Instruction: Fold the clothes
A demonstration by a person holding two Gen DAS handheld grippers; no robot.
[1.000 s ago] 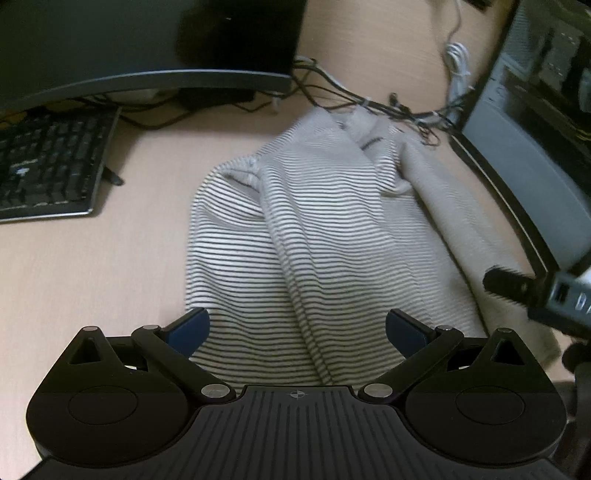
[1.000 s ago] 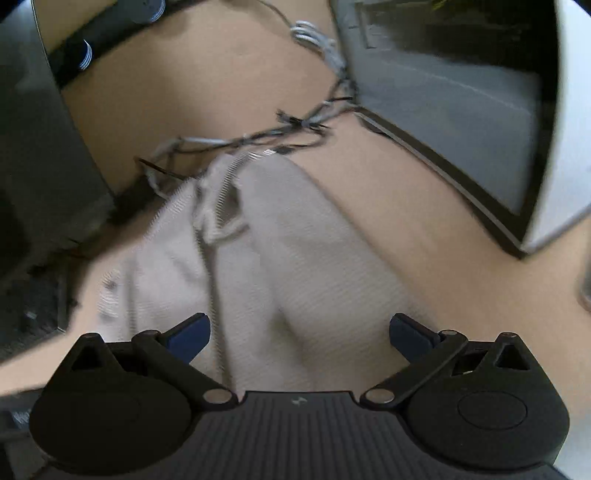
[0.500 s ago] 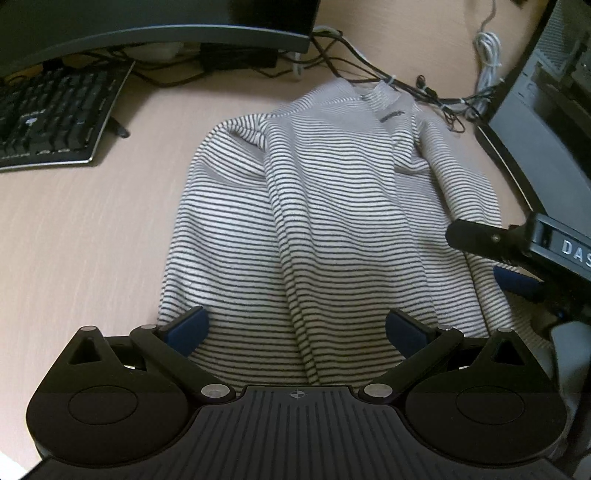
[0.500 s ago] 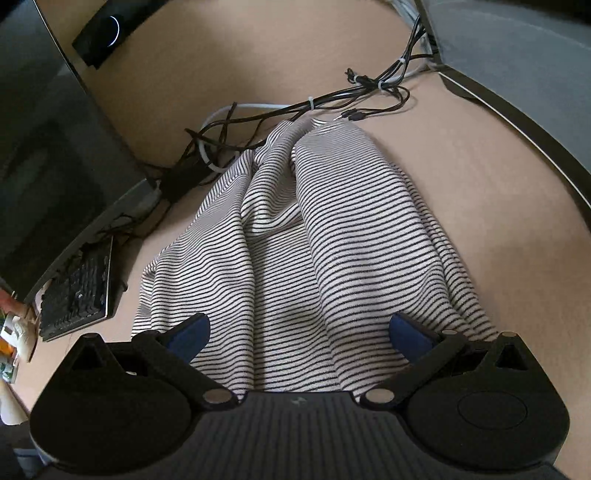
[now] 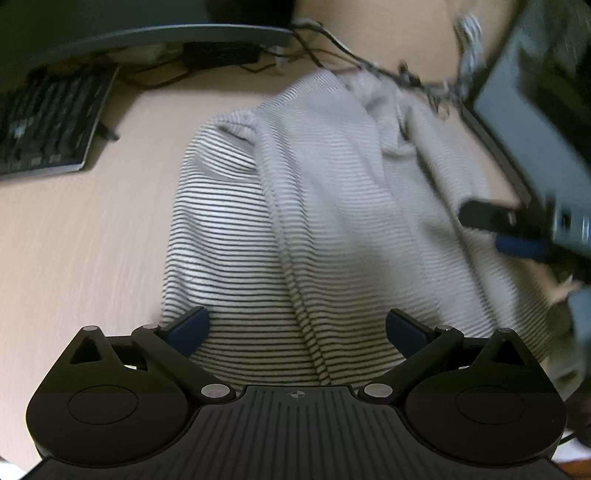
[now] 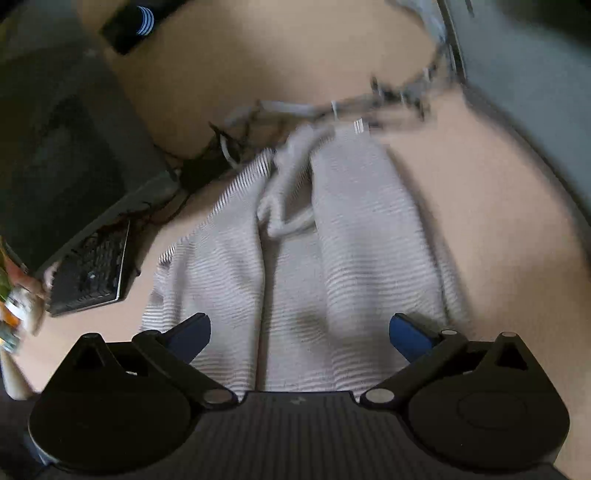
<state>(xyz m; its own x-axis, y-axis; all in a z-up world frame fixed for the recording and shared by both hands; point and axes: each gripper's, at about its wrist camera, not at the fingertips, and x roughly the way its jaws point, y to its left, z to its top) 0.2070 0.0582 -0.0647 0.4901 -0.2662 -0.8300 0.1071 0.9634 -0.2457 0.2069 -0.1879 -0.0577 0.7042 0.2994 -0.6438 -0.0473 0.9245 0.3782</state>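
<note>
A white shirt with thin black stripes (image 5: 325, 229) lies crumpled lengthwise on the pale wooden desk (image 5: 74, 251), collar end far, hem near. My left gripper (image 5: 295, 328) hovers open over the near hem with nothing between its blue pads. In the right wrist view the same shirt (image 6: 314, 266) fills the middle, blurred, and my right gripper (image 6: 299, 330) is open above its near edge. The right gripper's black and blue fingers (image 5: 517, 247) also show at the shirt's right side in the left wrist view.
A black keyboard (image 5: 44, 129) and a monitor base (image 5: 147, 37) sit at the far left. Tangled cables (image 5: 399, 74) lie beyond the collar. A dark computer case (image 5: 535, 122) stands on the right. A small black speaker (image 6: 133, 26) is at the back.
Both views have swung and blurred with motion. The left gripper has shifted nearer the hem; the right gripper stays at the shirt's right side. Both grippers remain open.
</note>
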